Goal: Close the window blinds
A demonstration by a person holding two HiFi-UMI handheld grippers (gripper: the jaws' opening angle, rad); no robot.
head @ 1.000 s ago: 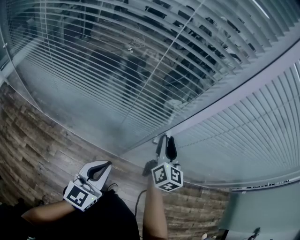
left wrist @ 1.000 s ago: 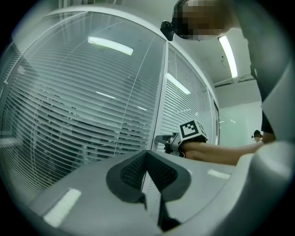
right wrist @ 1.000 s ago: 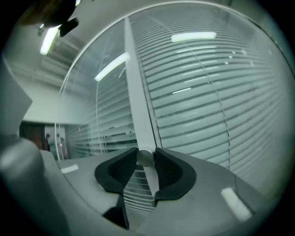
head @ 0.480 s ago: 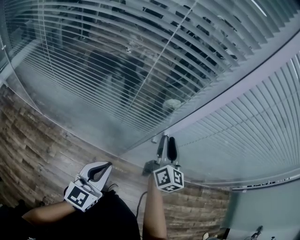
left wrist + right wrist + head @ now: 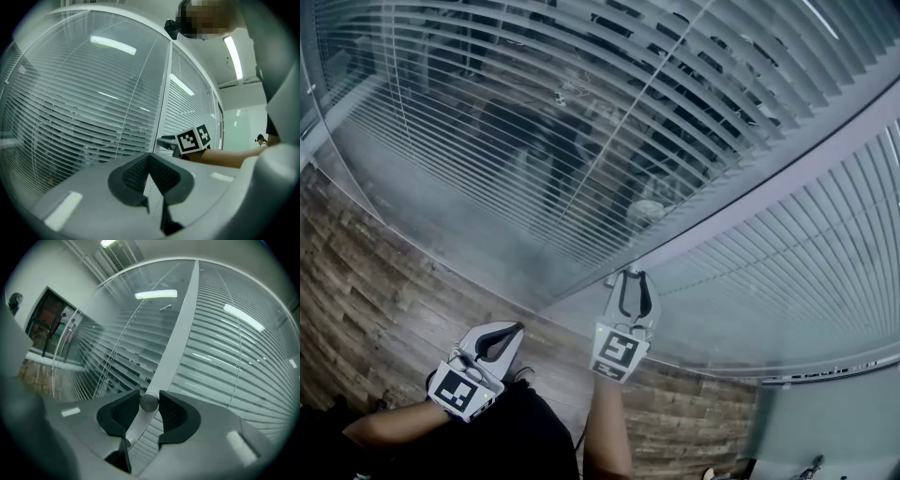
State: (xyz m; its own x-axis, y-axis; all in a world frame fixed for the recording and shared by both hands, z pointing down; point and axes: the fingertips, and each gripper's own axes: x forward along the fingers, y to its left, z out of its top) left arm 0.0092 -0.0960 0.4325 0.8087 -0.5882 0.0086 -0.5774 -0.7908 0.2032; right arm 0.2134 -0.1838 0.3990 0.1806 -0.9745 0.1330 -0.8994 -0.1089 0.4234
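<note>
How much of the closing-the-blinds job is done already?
Done: the right-hand blinds look nearly shut. In hand: the right gripper is closing its jaws on the round knob on the window frame, with the knob between its pads. Left to do: the left-hand blinds have open slats you can see through. The left gripper hangs shut and empty.

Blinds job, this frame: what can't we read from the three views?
1. Knob: head view, lost between the right tool's jaws, which are closing on it; right gripper view hides its mount behind its face.
2. Room behind the open-slat blind: head view, slats and glare break it up.
3. Blind tops: cut off by the head view's upper edge.
</note>
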